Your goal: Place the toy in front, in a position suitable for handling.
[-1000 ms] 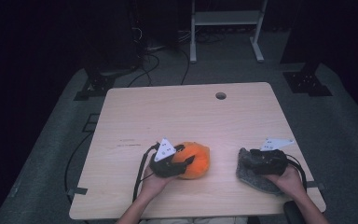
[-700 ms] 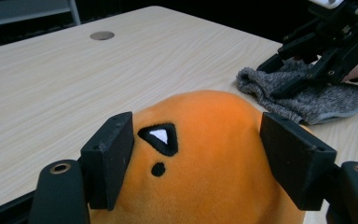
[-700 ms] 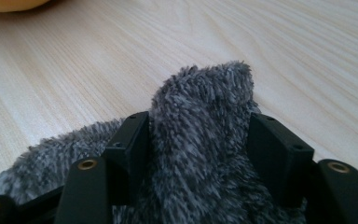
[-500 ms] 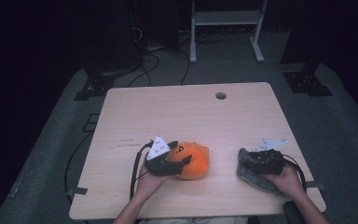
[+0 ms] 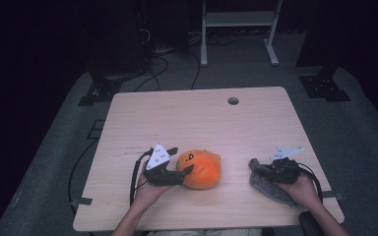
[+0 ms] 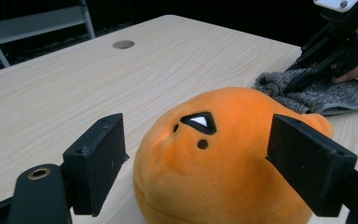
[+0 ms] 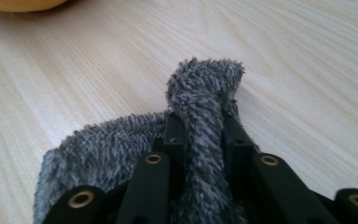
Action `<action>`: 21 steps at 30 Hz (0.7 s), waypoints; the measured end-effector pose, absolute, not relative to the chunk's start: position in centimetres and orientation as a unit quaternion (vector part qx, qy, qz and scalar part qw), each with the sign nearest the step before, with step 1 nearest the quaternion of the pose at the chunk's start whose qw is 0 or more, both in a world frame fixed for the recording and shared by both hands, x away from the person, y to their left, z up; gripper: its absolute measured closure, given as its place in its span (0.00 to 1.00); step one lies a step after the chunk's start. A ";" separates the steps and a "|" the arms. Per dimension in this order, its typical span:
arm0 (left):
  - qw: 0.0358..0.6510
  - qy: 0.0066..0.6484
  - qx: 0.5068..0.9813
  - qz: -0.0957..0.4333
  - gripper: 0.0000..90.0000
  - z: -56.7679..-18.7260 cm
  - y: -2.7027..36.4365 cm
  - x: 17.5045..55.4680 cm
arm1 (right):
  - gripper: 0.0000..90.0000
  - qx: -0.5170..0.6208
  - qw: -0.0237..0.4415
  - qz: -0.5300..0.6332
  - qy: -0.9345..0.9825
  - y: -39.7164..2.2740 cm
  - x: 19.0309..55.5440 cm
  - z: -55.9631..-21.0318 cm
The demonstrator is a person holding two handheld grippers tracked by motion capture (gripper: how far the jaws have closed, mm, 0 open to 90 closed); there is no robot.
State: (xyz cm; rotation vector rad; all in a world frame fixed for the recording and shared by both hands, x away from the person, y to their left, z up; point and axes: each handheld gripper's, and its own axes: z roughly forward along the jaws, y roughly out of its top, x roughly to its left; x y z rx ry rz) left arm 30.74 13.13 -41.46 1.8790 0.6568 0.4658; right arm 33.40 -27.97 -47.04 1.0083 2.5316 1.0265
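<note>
On the wooden table (image 5: 197,123), an orange plush (image 5: 202,168) lies near a grey cloth (image 5: 270,189).

No readable text, labels, brands or nos. anywhere. Plush (image 6: 223,163) has stitched face marks only, no letters. Desk (image 5: 202,118) is bare wood, no print.

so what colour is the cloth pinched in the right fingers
Grey cloth, fuzzy; clearest in the right gripper view.

toy (image 6: 223,177): orange plush | cloth (image 7: 200,116): grey fuzzy | table (image 5: 202,123): matt wood
</note>
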 end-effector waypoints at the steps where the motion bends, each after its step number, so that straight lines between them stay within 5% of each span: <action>1: 0.527 0.270 0.784 0.187 0.21 -41.5 13.3 30.9 | 0.85 0.345 0.110 0.352 0.863 -28.1 33.4 -46.9; 6: 0.516 0.257 0.799 0.174 0.25 -41.8 13.2 31.2 | 0.85 0.342 0.108 0.393 0.846 -28.4 33.1 -45.9; 8: 0.516 0.242 0.806 0.160 0.43 -42.2 13.1 31.1 | 0.85 0.340 0.104 0.421 0.834 -28.5 33.0 -45.1; 10: 0.508 0.228 0.816 0.157 0.50 -42.5 12.8 31.0 | 0.86 0.337 0.085 0.473 0.810 -28.7 32.8 -44.0; 16: 0.510 0.245 0.813 0.136 0.51 -43.4 12.8 31.4 | 0.86 0.324 0.072 0.538 0.775 -28.8 32.2 -42.8; 21: 0.508 0.244 0.814 0.141 0.48 -43.3 12.6 31.3 | 0.87 0.268 0.106 0.564 0.774 -26.3 31.3 -40.5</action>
